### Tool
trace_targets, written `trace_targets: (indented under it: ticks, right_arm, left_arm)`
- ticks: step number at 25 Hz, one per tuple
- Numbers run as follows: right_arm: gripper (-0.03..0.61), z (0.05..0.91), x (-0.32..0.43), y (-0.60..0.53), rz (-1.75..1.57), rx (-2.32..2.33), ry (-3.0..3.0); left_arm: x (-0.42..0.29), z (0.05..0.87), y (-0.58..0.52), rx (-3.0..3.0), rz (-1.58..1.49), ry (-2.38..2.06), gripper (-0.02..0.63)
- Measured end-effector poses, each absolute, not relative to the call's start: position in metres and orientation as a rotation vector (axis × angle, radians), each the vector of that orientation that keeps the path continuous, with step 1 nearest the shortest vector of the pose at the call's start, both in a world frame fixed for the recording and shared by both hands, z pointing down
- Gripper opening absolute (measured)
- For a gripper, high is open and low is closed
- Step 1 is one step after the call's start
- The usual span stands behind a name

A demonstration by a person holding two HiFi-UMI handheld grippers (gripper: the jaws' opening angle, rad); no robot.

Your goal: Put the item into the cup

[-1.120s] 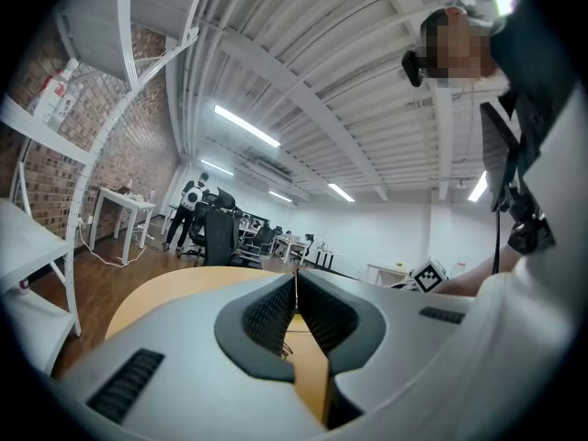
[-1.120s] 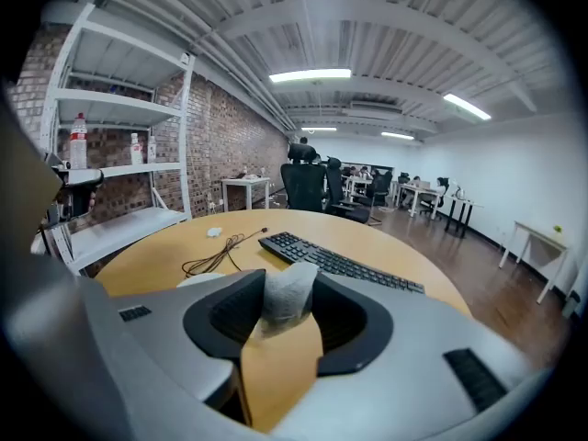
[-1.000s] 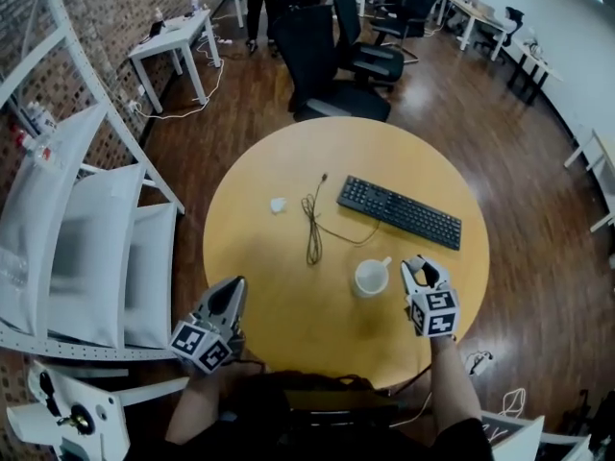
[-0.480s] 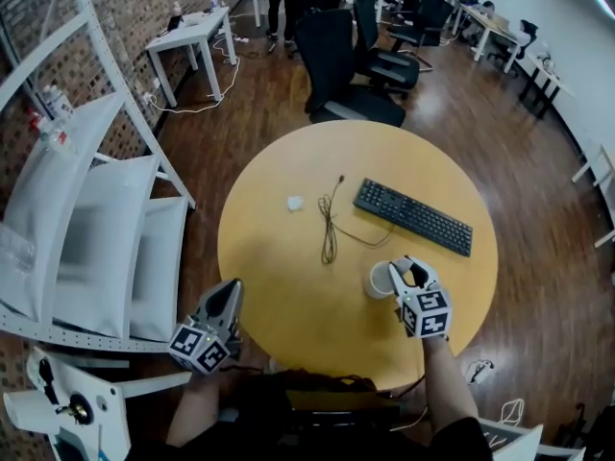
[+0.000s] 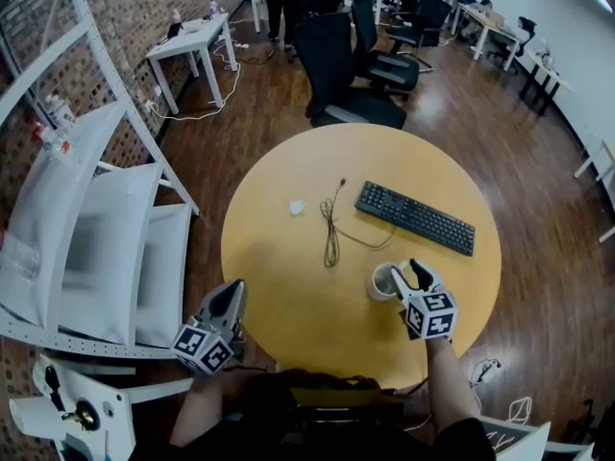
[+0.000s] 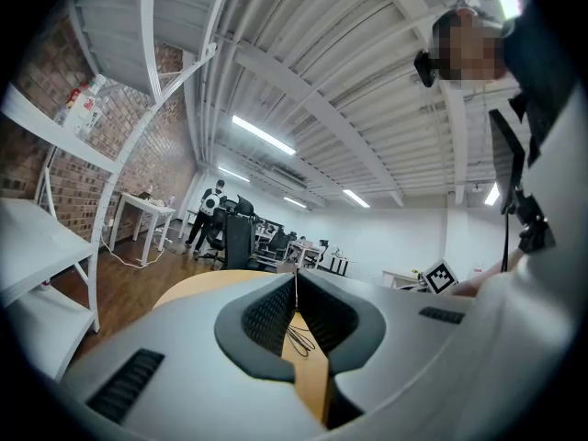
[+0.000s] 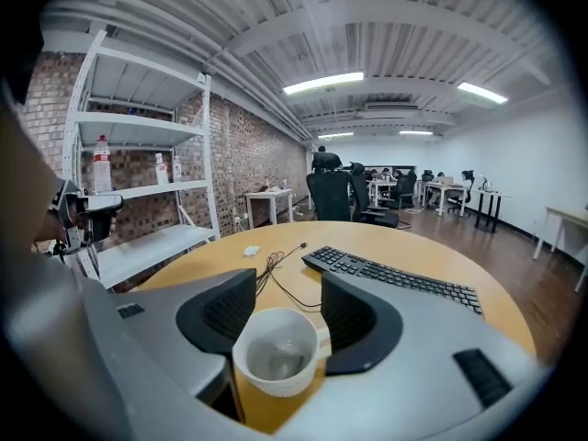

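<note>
Cup (image 5: pixel 384 280) stands close to the near right edge of the surface with the right gripper (image 5: pixel 409 273) straddling it, jaws opening and letting it go. The small white item (image 5: pixel 297 206) lies well apart toward the far left, just beside the looped cable (image 5: pixel 331 238). To my eye the risk is a jaw catching the rim or handle if that gripper draws off carelessly, dragging or tipping the cup toward the edge; the left gripper (image 5: pixel 229 301), jaws clenched on nothing at the near left edge, could snag the cable when reaching for the item.
</note>
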State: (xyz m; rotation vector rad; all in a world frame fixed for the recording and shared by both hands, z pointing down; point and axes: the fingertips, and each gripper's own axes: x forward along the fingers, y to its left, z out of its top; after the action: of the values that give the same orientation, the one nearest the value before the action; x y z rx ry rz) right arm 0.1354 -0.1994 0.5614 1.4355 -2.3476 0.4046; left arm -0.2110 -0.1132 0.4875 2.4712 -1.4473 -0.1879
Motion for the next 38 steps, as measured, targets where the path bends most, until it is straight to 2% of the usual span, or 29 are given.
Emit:
trace_targets:
  ticks: [9, 11, 14, 19, 21, 23, 30, 38]
  right_arm:
    - [0.226, 0.514, 0.18, -0.181, 0.445, 1.672, -2.485]
    - [0.198, 0.505, 0.192, -0.172, 0.449, 1.715, -2.521]
    - [0.192, 0.482, 0.21, -0.157, 0.41, 1.814, -2.517]
    - [0.112, 0.472, 0.246, -0.134, 0.368, 1.97, -2.513]
    - [0.045, 0.467, 0.256, -0.125, 0.348, 2.036, -2.471]
    - [0.011, 0.462, 0.262, -0.117, 0.329, 2.078, -2.422]
    - [0.009, 0.471, 0.267, -0.101, 0.355, 2.091, -2.353]
    - [0.009, 0.481, 0.262, -0.098, 0.356, 2.022, -2.399]
  left_arm:
    - [-0.188, 0.477, -0.13, 2.545, -0.188, -1.364, 0.002]
    - [-0.183, 0.475, -0.133, 2.561, -0.19, -1.348, 0.002]
    - [-0.178, 0.47, -0.138, 2.584, -0.199, -1.322, 0.002]
    - [-0.171, 0.466, -0.144, 2.605, -0.22, -1.294, 0.002]
    - [-0.167, 0.466, -0.144, 2.608, -0.224, -1.281, 0.002]
    - [-0.162, 0.466, -0.144, 2.616, -0.224, -1.262, 0.002]
    - [-0.147, 0.471, -0.14, 2.63, -0.216, -1.215, 0.002]
    - [-0.164, 0.472, -0.143, 2.594, -0.248, -1.273, 0.002]
